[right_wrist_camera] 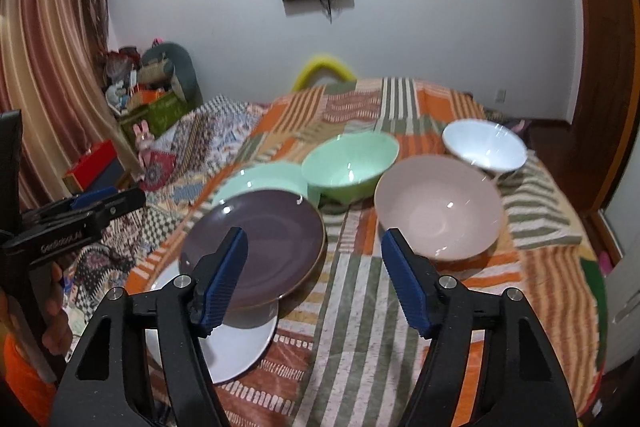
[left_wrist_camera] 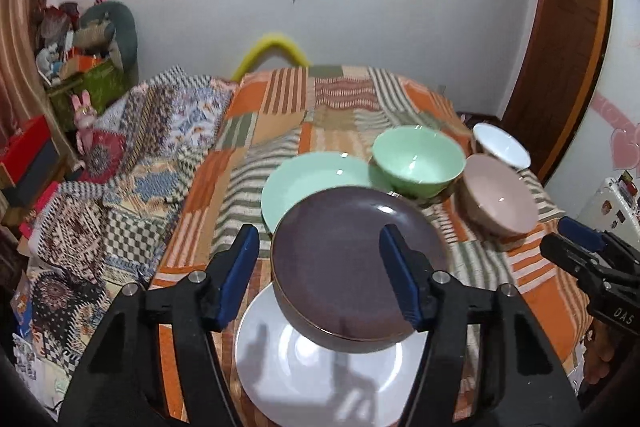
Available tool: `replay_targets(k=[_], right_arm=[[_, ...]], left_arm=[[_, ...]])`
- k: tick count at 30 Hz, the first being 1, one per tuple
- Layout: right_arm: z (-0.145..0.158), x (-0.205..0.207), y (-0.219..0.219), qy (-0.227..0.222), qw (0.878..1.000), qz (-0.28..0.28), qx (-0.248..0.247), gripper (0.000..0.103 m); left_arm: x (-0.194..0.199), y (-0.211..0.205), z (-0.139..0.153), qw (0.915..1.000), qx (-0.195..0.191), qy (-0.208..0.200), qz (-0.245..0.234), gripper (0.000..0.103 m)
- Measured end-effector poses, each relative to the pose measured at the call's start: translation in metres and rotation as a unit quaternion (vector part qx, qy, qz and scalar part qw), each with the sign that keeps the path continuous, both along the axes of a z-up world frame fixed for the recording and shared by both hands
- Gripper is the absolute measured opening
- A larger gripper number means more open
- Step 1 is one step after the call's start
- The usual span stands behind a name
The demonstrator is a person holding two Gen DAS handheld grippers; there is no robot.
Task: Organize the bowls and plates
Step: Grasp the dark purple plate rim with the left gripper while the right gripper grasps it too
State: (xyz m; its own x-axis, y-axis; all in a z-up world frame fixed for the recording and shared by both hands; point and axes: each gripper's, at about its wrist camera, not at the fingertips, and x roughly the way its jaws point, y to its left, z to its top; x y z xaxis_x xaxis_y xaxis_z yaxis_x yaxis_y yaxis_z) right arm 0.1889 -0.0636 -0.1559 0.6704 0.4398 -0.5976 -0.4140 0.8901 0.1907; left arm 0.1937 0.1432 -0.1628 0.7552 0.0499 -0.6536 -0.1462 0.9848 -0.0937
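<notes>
A dark purple plate (left_wrist_camera: 340,259) (right_wrist_camera: 260,227) rests tilted on a white plate (left_wrist_camera: 304,367) (right_wrist_camera: 240,347) near the front of the bed. Behind them lie a mint plate (left_wrist_camera: 312,179) (right_wrist_camera: 260,175) and a green bowl (left_wrist_camera: 416,163) (right_wrist_camera: 348,163). To the right are a pink bowl (left_wrist_camera: 500,199) (right_wrist_camera: 436,207) and a white bowl (left_wrist_camera: 500,145) (right_wrist_camera: 484,143). My left gripper (left_wrist_camera: 320,233) hangs open above the purple plate, holding nothing. My right gripper (right_wrist_camera: 316,233) is open and empty over the blanket, between the purple plate and the pink bowl.
The dishes sit on a soft orange and green patchwork blanket (right_wrist_camera: 360,307). A rumpled quilt (left_wrist_camera: 132,167) covers the bed's left side. Boxes and toys (left_wrist_camera: 80,67) crowd the left corner. A wooden door (left_wrist_camera: 560,47) stands at the right. A hand (right_wrist_camera: 56,307) holds the left gripper's handle.
</notes>
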Motion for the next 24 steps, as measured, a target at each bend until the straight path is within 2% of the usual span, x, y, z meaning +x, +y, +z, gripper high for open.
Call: replay_targets(k=[2, 9, 13, 16, 19, 24], right_arm=[[-0.011, 0.009, 0.008, 0.016, 1.0, 0.005, -0.008, 0.058], [-0.041, 0.037, 0.021, 0.064, 0.998, 0.013, -0.016, 0.047], [-0.052, 0.048, 0.028, 0.08, 0.996, 0.016, -0.018, 0.04], [-0.059, 0.055, 0.032, 0.092, 0.995, 0.018, -0.019, 0.034], [-0.066, 0.061, 0.035, 0.104, 0.994, 0.02, -0.018, 0.028], [-0.073, 0.066, 0.038, 0.111, 0.993, 0.023, -0.024, 0.024]], left_arm=[[0.009, 0.01, -0.012, 0.9999, -0.006, 0.014, 0.003, 0.06], [0.037, 0.028, -0.053, 0.9981, -0.012, 0.061, 0.004, 0.043], [0.048, 0.041, -0.07, 0.9968, -0.029, 0.073, 0.013, 0.042], [0.053, 0.048, -0.078, 0.9956, -0.048, 0.079, 0.014, 0.037], [0.059, 0.05, -0.085, 0.995, -0.05, 0.085, 0.015, 0.034], [0.068, 0.054, -0.094, 0.9935, -0.059, 0.097, 0.013, 0.025]])
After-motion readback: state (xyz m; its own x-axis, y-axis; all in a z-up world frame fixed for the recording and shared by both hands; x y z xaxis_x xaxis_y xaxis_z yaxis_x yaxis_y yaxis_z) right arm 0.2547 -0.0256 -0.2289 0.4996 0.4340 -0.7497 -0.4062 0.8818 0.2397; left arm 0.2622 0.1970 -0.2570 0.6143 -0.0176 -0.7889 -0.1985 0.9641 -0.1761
